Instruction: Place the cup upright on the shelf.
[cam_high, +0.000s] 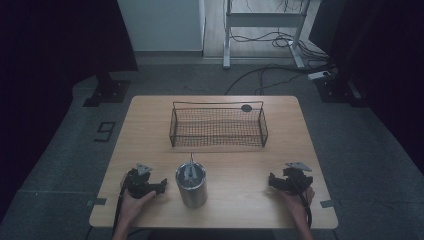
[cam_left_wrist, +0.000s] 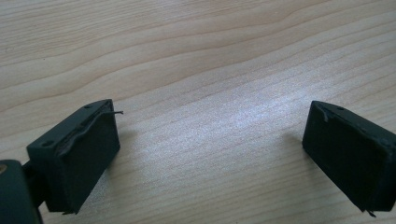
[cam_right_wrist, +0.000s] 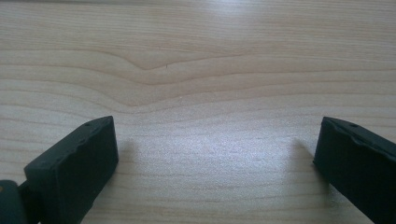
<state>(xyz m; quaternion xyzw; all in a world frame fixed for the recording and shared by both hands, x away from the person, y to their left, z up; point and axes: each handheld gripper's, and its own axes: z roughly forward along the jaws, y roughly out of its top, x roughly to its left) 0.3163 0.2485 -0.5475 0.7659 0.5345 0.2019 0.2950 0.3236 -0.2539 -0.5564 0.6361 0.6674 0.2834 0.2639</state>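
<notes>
Hands seen at near edge. Cup (cam_high: 191, 184) stands upright between grippers; left gripper (cam_high: 161, 185) nearer, right gripper (cam_high: 271, 182) well apart. Both held agape, empty.

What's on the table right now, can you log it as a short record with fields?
Surface: wooden table
Near middle: metal cup, upright, utensils standing in it
Far middle: wire basket, looks empty
Left gripper: open, left of the cup, apart from it
Right gripper: open, over bare wood on the right
Held: nothing in either gripper
</notes>
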